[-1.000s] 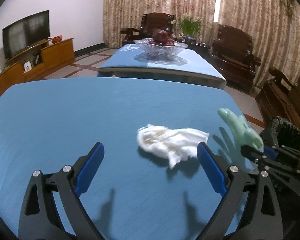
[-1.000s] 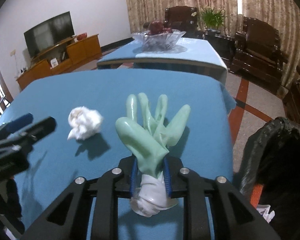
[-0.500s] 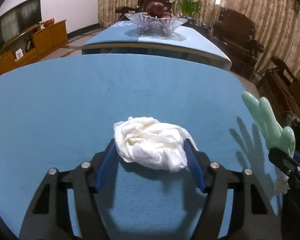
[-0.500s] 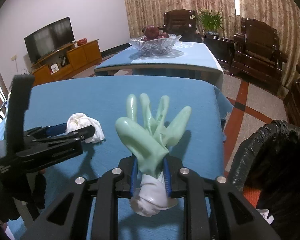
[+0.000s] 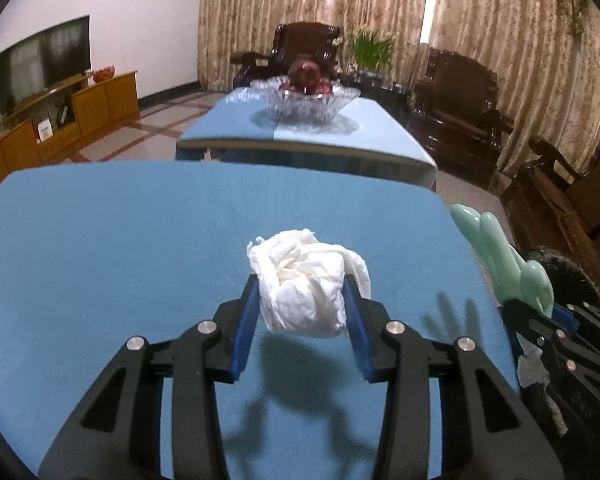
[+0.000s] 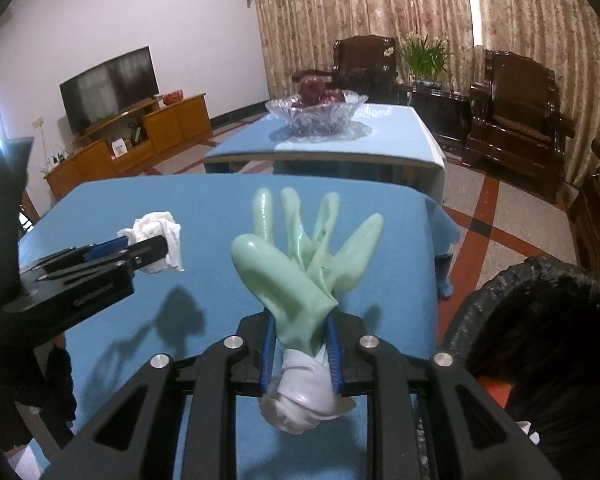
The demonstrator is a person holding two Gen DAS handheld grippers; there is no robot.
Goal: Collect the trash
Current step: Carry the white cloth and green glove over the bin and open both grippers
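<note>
Glossy rubber glove (image 6: 300,268) — crumpled paper tissue (image 5: 304,284), matt tablecloth (image 5: 120,240).

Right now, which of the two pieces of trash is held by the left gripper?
The crumpled white tissue: the left gripper pinches it above the blue table. The green rubber glove is in the right gripper.

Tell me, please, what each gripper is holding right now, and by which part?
Left gripper clamps the crumpled white tissue across its middle; right gripper pinches the green rubber glove near its cuff.

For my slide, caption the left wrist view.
Left tongs lift a crumpled tissue above the blue table.
</note>
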